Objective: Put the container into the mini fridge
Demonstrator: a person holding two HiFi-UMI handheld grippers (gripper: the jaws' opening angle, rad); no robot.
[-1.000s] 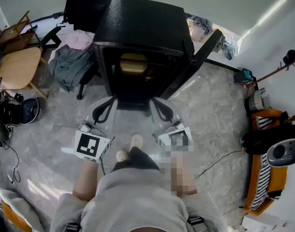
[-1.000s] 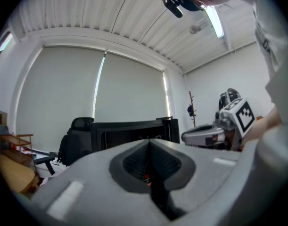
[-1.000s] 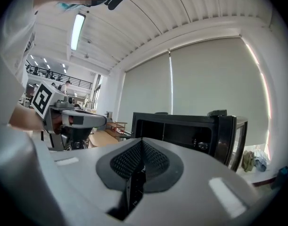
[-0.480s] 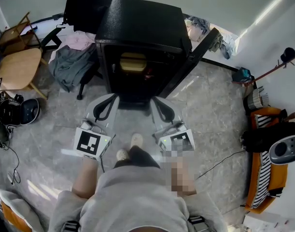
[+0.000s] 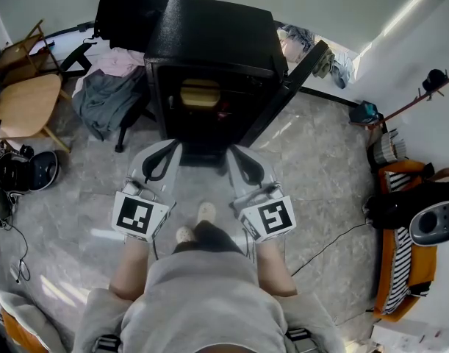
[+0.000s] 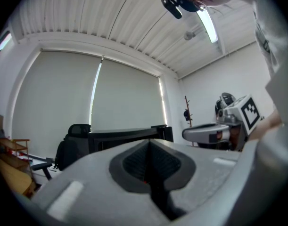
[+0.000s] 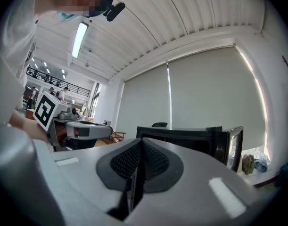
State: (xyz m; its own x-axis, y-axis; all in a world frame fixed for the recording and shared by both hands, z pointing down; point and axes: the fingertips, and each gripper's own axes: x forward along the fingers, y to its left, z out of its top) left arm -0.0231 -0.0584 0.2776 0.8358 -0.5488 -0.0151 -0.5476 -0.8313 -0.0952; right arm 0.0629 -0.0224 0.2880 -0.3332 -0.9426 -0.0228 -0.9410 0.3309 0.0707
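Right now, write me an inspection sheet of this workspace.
Surface: grey stone floor, bare in front of the fridge.
Job's things: fridge with its door swung open; container on a shelf inside.
Clutter: clothes heaped left of the fridge; wooden chair further left.
Grippers: left gripper shut, empty; right gripper shut, empty; both held before the fridge.
Cables: black cable across the floor at right.
Surroundings: coat stand by the right wall.
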